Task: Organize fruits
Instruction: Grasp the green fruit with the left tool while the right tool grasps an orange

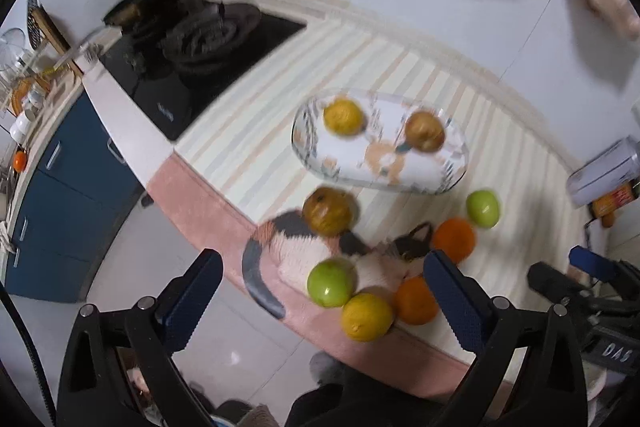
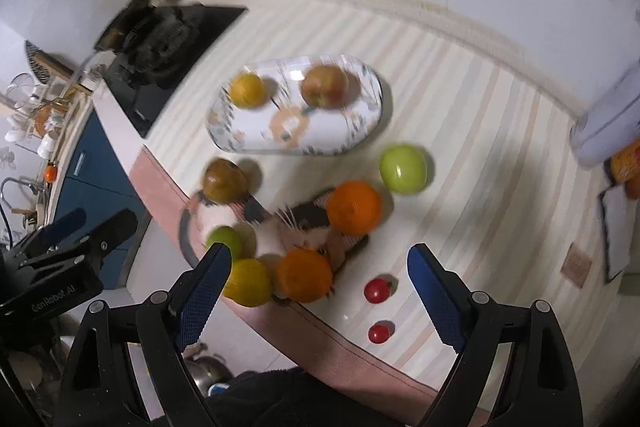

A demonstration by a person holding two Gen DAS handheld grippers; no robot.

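An oval patterned plate [image 1: 400,181] [image 2: 256,143] holds a yellow lemon [image 1: 343,117] [image 2: 247,90] and a brownish apple [image 1: 425,131] [image 2: 325,85]. Loose on the striped cloth lie a brown pear [image 1: 329,211] [image 2: 225,180], two green apples [image 1: 331,282] [image 1: 483,208] [image 2: 402,168], two oranges [image 1: 454,239] [image 1: 416,301] [image 2: 354,207] [image 2: 305,275], a lemon [image 1: 367,317] [image 2: 247,283] and two small red fruits [image 2: 377,290] [image 2: 378,333]. My left gripper [image 1: 322,295] is open and empty above the near fruits. My right gripper [image 2: 320,267] is open and empty.
A black gas stove [image 1: 192,43] [image 2: 160,39] sits left of the cloth. Blue cabinets [image 1: 68,195] are below it. A box and packets [image 1: 604,175] lie at the right edge. The counter's pink front edge [image 1: 240,227] is close to the near fruits.
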